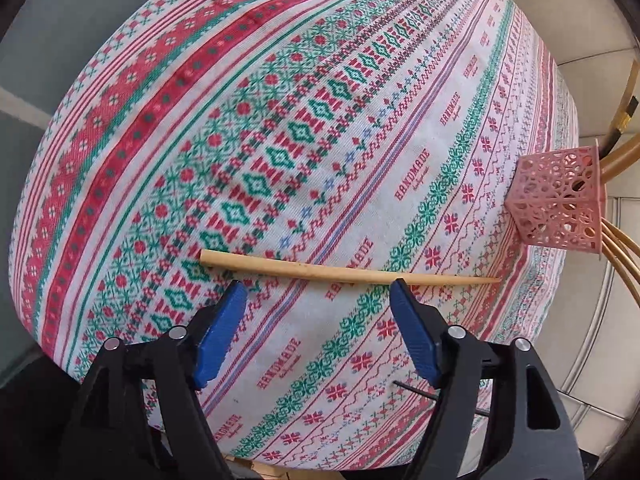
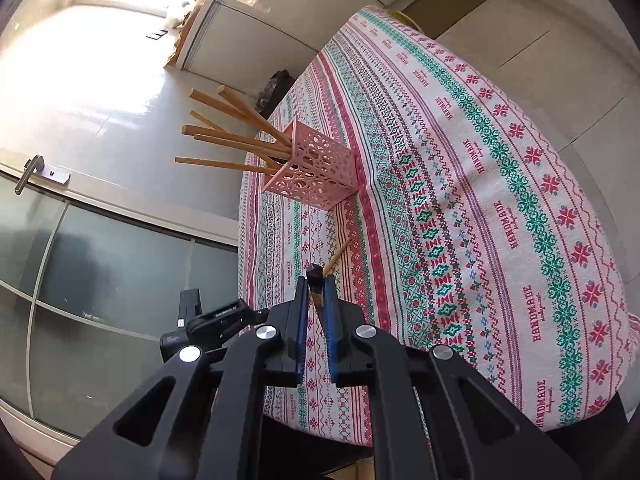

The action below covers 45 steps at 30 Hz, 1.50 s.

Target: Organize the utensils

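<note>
Left wrist view: left claw (image 1: 318, 294) stands wide, blue pads (image 1: 224, 330) apart, nothing between them. A single chopstick (image 1: 344, 270) lies flat on the desk (image 1: 160, 120), just past the fingertips. Its long axis runs side to side across the frame, thick end to the left, thin tip to the right, so it sits crosswise to the gap, which is the right alignment for a pinch. The claw points steeply down at it; the right pad tip seems to overlap the stick, but touching or just above is hard to tell through the fisheye. Pink holder (image 1: 556, 204) sits at the desk edge, well apart to the right, with other sticks poking out of it.

Right wrist view: right claw (image 2: 318, 288) is narrow, clamped on a chopstick (image 2: 338, 256) that slants up and to the right out of the fingertips. Pink holder (image 2: 312, 168) lies straight ahead and up-frame, tipped in this view, several chopsticks (image 2: 232, 140) fanning from its mouth toward the left. Left claw is far nearer the loose stick on the desk; right claw is the one loaded and lined up on the holder.
</note>
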### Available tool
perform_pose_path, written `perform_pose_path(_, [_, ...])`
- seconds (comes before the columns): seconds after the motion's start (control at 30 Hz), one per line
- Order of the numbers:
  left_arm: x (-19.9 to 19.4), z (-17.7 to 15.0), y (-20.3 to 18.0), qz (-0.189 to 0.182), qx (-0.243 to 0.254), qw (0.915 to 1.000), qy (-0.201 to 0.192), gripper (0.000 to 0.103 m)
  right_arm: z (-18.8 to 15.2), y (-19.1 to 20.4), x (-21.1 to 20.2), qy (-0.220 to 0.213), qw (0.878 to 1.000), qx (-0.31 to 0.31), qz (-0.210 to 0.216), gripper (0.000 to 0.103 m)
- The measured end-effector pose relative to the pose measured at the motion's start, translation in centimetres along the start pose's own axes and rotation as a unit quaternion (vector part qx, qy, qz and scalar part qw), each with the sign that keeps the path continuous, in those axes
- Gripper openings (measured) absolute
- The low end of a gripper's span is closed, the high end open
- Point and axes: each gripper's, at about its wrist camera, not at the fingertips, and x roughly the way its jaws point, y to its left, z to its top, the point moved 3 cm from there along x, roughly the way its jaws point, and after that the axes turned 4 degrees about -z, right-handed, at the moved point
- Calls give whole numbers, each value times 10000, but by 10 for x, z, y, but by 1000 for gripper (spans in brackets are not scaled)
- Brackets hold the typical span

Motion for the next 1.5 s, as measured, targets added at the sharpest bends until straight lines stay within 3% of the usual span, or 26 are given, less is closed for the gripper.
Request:
perform_pose_path(0.17, [5,23,-11,425,-175,9986,-260,77,1,-13,-1,66,9998,209,-31,8])
perform_pose_path(0.23, [9,31,-21,754,-54,9968,-262,74,1,-15,-2,69,9997,222,-42,8])
perform_pose_path(0.33, [15,37,-45,1458,678,9857,-511,56,2,-18,0,164,9993,329,-3,8])
perform_pose_path(0.37, [16,37,-52,1447,887,9836,-604,50,2,-19,2,193,9992,343,-3,8])
perform_pose_path(0.43, [18,34,-69,1462,1455,9764,-640,27,1,-20,3,219,9991,354,-15,9])
perform_pose_path(0.47, [20,29,-76,1477,1813,9704,-605,23,1,-20,3,228,9991,358,-13,9])
perform_pose_path(0.57, [24,9,-90,1257,2649,9555,-320,18,1,-21,2,217,9991,352,-14,9])
perform_pose_path(0.73, [21,-19,-77,860,3254,9416,-112,6,4,-24,-1,129,9993,322,-138,8])
perform_pose_path(0.83, [19,-30,-56,719,3248,9428,-223,6,6,-28,2,114,9985,325,-415,9])
perform_pose_path(0.97, [6,-22,-16,569,3379,9389,-324,6,0,-40,28,691,9935,551,-717,13])
perform_pose_path(1.13, [-13,-22,-27,-90,3426,9377,-569,6,-4,-55,63,1062,9809,995,-1287,15])
perform_pose_path(1.33, [-42,-19,-46,-789,3592,9246,-992,6,-7,-27,93,1065,9706,789,-2009,16])
perform_pose_path(1.43, [-60,-20,-53,-1107,3660,9161,-1205,6,-9,-15,109,1066,9578,598,-2603,36])
perform_pose_path(1.5, [-74,-22,-56,-1257,3764,9071,-1400,6,-9,-12,114,983,9508,550,-2887,36])
